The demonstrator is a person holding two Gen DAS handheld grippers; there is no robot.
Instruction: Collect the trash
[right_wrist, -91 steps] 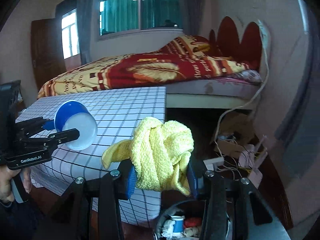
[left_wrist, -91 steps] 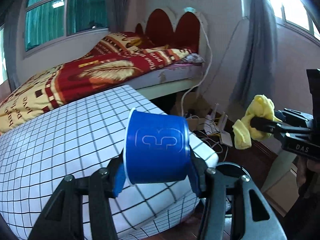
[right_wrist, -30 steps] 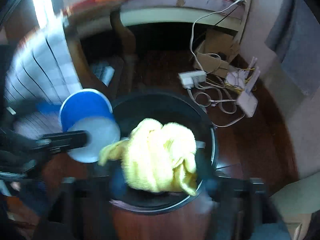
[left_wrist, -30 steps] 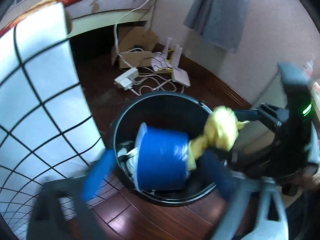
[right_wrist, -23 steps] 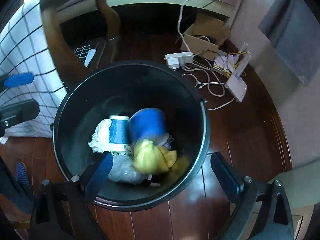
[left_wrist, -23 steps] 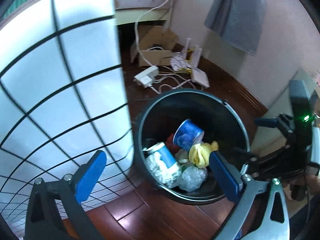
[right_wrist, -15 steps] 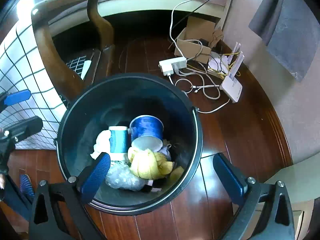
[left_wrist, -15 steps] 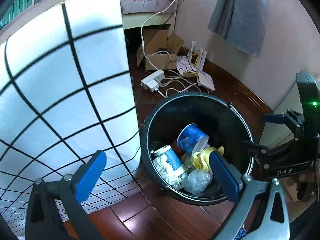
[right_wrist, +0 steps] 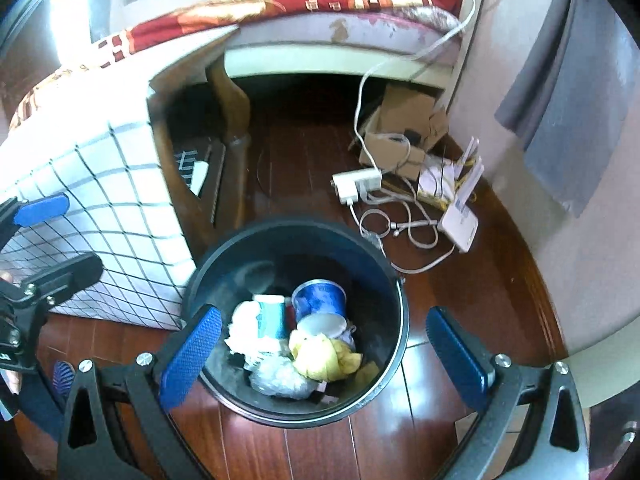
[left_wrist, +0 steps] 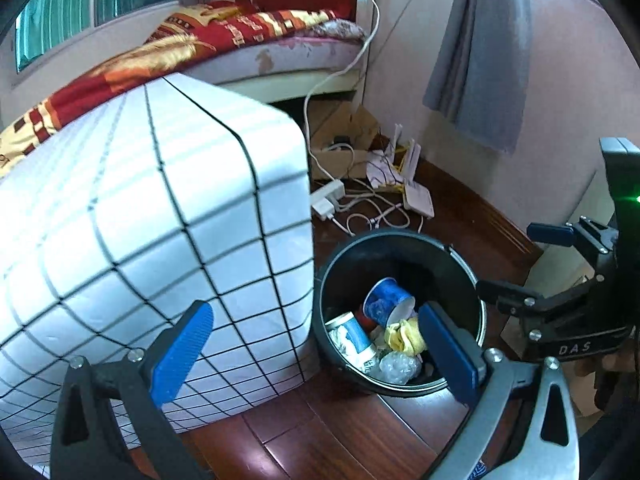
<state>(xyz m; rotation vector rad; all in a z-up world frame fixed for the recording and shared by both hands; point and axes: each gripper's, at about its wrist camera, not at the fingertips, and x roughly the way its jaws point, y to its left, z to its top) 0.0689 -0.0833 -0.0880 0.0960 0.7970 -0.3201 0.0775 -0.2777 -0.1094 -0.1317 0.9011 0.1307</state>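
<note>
right hand-held gripper (right_wrist: 322, 350) agape | blue cup (right_wrist: 320, 300) tipped, yellow cloth (right_wrist: 324, 354) crumpled

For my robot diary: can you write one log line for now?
left gripper: open | right gripper: open | blue cup, yellow cloth: in bin

floor: dark red-brown polished wood planks (right_wrist: 472, 288) | on it: round black plastic trash bin (right_wrist: 396, 300) beside bench draped in white black-grid cloth (left_wrist: 160, 216) | white power strip (right_wrist: 357, 184), tangled white cables (right_wrist: 404, 228), white router (right_wrist: 460, 222), brown cardboard box (right_wrist: 404, 120) near wall | bed (right_wrist: 320, 20) behind
</note>
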